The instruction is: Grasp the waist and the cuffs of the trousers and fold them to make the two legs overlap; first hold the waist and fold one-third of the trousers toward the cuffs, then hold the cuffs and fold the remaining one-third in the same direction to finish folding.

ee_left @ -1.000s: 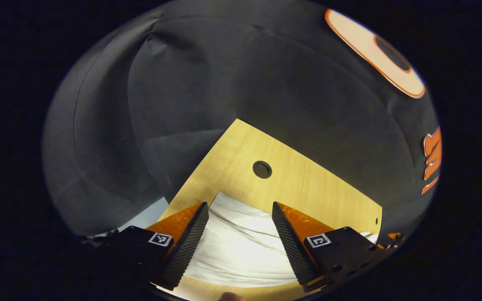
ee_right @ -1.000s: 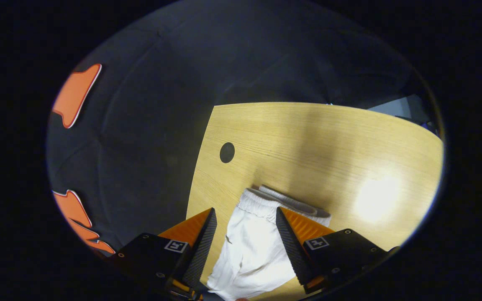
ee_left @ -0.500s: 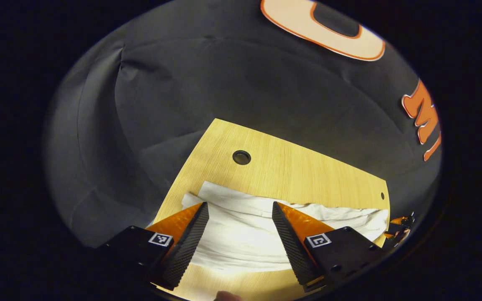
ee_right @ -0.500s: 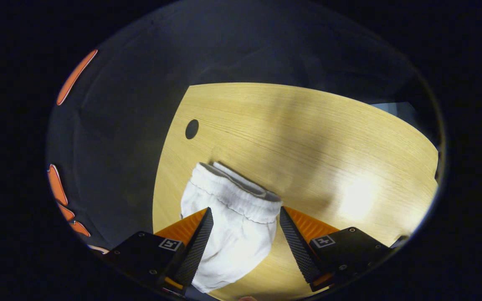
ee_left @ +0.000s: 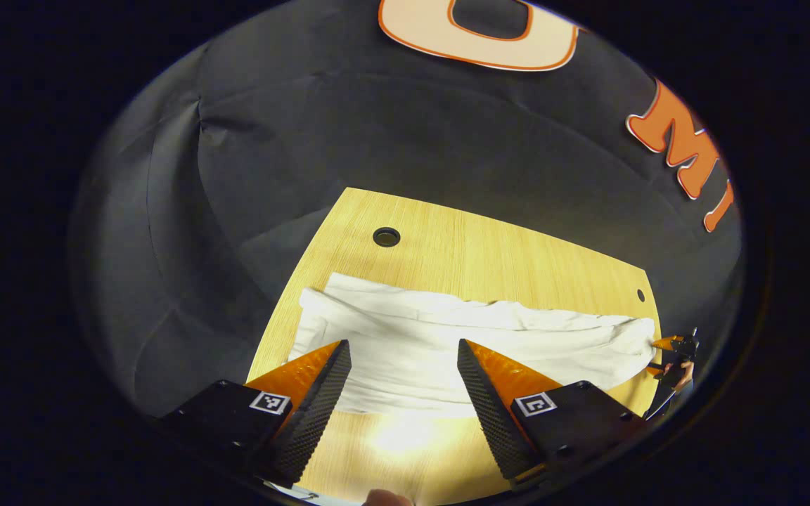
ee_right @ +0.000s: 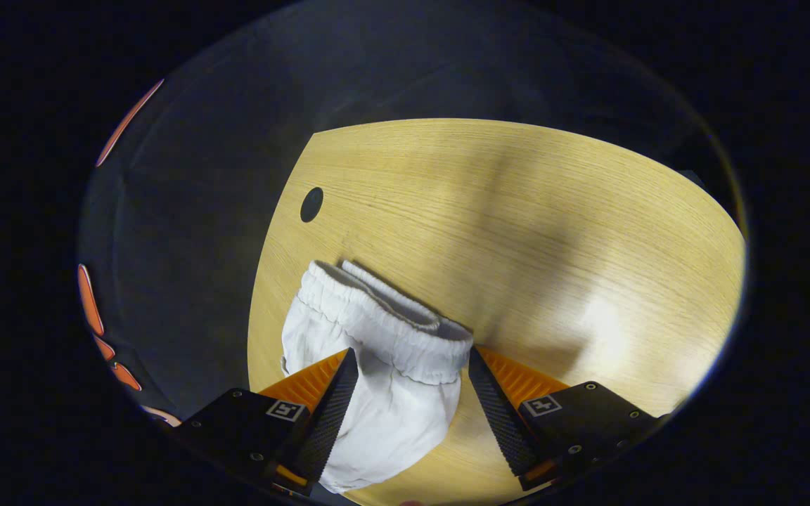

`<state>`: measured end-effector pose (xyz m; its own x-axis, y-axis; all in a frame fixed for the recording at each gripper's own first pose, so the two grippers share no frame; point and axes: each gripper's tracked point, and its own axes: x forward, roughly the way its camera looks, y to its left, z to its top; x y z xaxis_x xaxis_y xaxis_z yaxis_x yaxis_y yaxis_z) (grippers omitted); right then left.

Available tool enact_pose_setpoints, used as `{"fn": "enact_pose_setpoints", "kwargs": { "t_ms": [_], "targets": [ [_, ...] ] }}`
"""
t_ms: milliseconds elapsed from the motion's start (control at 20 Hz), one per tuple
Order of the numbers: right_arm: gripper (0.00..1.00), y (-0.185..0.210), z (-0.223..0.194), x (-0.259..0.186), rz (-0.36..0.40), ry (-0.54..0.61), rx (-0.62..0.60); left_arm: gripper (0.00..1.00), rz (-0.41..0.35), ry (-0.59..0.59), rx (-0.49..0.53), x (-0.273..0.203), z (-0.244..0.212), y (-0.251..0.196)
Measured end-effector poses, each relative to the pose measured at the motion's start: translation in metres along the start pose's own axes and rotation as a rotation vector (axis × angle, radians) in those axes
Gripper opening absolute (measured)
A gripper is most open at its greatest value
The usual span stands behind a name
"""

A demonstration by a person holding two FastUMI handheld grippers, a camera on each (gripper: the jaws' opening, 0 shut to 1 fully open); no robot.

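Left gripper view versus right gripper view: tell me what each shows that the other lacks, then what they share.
Left gripper view: the trousers stretched lengthwise across the table, the right gripper small at their far end. Right gripper view: the gathered elastic waistband close up. Both: the wooden table, its round hole, and open tongs over white cloth.
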<state>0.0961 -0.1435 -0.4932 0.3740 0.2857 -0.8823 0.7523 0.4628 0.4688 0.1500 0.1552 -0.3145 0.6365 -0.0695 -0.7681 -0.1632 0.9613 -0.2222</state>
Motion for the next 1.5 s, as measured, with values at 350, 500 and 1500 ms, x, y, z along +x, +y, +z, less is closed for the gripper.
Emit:
{"fn": "enact_pose_setpoints", "kwargs": {
  "t_ms": [350,500,1500],
  "targets": [
    [0.47,-0.013,0.006,0.01,0.103,-0.036,0.185,1.0,0.001,0.014,-0.023,-0.025,-0.043,-0.022],
    [0.2,-0.011,0.01,0.016,0.124,-0.072,0.118,1.0,0.017,0.04,-0.032,-0.03,-0.066,-0.02],
    [0.06,0.064,-0.04,-0.078,0.214,-0.293,-0.079,1.0,-0.106,0.015,0.07,-0.058,-0.087,-0.038]
  ]
}}
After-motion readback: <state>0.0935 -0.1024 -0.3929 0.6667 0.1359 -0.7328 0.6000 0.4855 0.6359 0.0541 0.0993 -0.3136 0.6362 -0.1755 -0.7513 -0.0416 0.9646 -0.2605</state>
